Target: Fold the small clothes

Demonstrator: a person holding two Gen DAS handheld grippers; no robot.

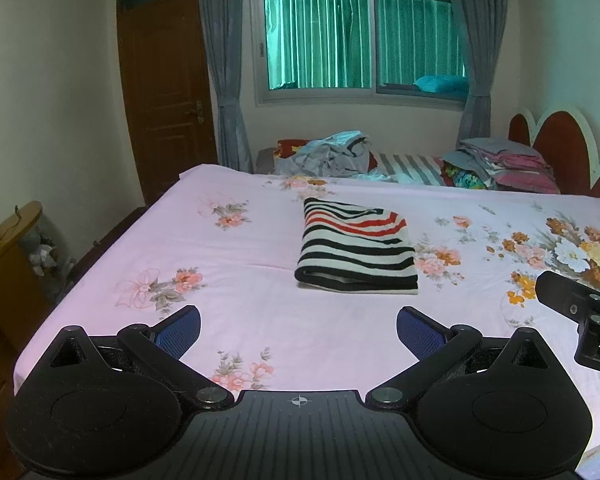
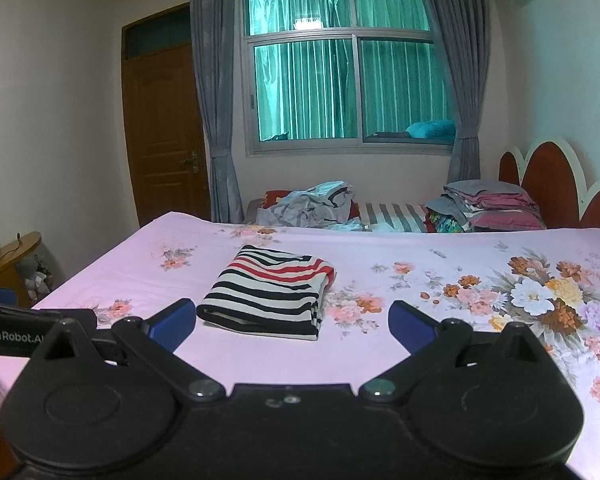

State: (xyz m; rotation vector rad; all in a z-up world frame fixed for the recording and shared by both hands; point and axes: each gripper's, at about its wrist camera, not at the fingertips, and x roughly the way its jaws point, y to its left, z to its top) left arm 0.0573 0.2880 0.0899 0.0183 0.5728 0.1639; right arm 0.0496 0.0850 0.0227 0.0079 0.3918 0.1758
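Note:
A striped garment (image 1: 356, 246) in black, white and red lies folded into a neat rectangle on the pink floral bed sheet (image 1: 240, 280). In the right wrist view the same striped garment (image 2: 270, 290) sits just ahead of the fingers. My left gripper (image 1: 298, 330) is open, held back from the garment with nothing between its blue pads. My right gripper (image 2: 292, 320) is open too, a short way in front of the garment's near edge. The right gripper's body shows at the right edge of the left wrist view.
A loose heap of grey clothes (image 1: 332, 154) and a stack of folded clothes (image 1: 504, 164) lie at the far side of the bed. A red headboard (image 1: 556, 152) stands at the right, a wooden door (image 1: 164, 96) and a side cabinet (image 1: 8, 256) at the left.

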